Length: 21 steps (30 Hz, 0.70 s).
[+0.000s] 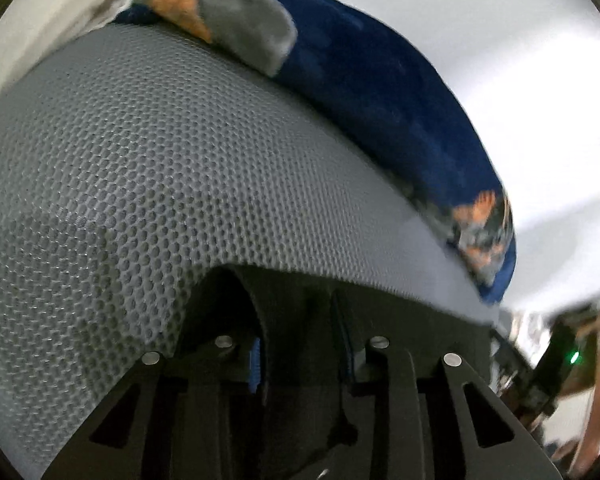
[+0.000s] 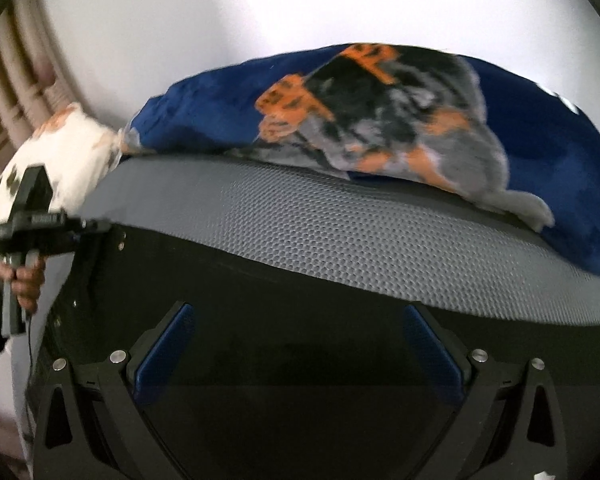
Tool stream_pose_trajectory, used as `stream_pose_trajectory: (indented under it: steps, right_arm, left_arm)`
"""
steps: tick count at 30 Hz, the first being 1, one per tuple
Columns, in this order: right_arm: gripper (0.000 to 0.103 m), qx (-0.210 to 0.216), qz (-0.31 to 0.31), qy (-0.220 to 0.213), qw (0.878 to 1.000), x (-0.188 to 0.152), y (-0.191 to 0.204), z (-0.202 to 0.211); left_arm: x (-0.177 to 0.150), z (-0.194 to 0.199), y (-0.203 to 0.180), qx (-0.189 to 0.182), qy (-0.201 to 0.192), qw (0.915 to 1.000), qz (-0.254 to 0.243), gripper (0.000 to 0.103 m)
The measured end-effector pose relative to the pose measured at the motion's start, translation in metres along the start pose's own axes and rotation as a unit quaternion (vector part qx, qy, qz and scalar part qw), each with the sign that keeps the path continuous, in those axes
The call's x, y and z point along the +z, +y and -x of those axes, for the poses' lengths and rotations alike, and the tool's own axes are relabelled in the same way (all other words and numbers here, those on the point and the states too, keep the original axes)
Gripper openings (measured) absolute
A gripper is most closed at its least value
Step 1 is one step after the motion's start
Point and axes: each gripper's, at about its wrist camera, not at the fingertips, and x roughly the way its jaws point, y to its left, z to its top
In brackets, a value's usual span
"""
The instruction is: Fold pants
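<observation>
Black pants [image 2: 300, 360] flat on grey mesh mat [image 2: 340, 232], under both grippers. Left gripper [image 1: 300, 300] pinching raised pants fold [image 1: 236, 300] at 6 o'clock, jaws nearly closed on cloth. Right gripper [image 2: 300, 344] spread wide over pants, gripping nothing. Blue blanket [image 2: 560, 168] w/ orange-grey print at 12–2 o'clock behind mat. Hand [image 2: 28, 284] on left gripper at 9 o'clock in right view.

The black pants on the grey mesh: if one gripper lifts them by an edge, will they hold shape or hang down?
Probably they hang down: the black pants bunch into a soft fold between the fingers of the left gripper. Likely light too, since they lie thin and flat over the grey mesh surface.
</observation>
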Motion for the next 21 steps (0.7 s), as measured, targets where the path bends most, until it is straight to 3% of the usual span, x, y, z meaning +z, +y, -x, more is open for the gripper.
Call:
stream_pose_trajectory:
  steps: [1, 3, 7, 14, 17, 18, 21]
  right_arm:
    - [0.103, 0.007, 0.011, 0.004, 1.000, 0.001, -0.002, -0.003]
    - [0.103, 0.029, 0.035, 0.017, 0.999, 0.005, -0.006, -0.010]
    - [0.103, 0.103, 0.109, 0.052, 0.987, 0.018, -0.010, -0.022]
    - [0.102, 0.201, 0.214, 0.114, 0.949, 0.044, -0.015, -0.042]
    - [0.091, 0.228, 0.231, 0.160, 0.932, 0.050, -0.020, -0.051]
    - [0.083, 0.241, 0.235, 0.173, 0.925, 0.052, -0.021, -0.053]
    - [0.072, 0.251, 0.245, 0.195, 0.916, 0.052, -0.029, -0.050]
  left_arm:
    - [-0.001, 0.001, 0.001, 0.000, -0.004, 0.9999, 0.013, 0.029]
    - [-0.007, 0.011, -0.004, 0.029, -0.029, 0.9991, 0.013, 0.013]
    - [-0.027, 0.047, -0.036, 0.046, -0.078, 0.9949, -0.045, 0.011]
    - [-0.071, 0.115, -0.096, 0.049, -0.143, 0.9836, -0.098, 0.010]
    - [-0.090, 0.137, -0.107, 0.051, -0.167, 0.9789, -0.106, 0.010]
    - [-0.094, 0.141, -0.109, 0.051, -0.170, 0.9783, -0.107, 0.010]
    - [-0.104, 0.146, -0.112, 0.061, -0.178, 0.9765, -0.105, 0.010]
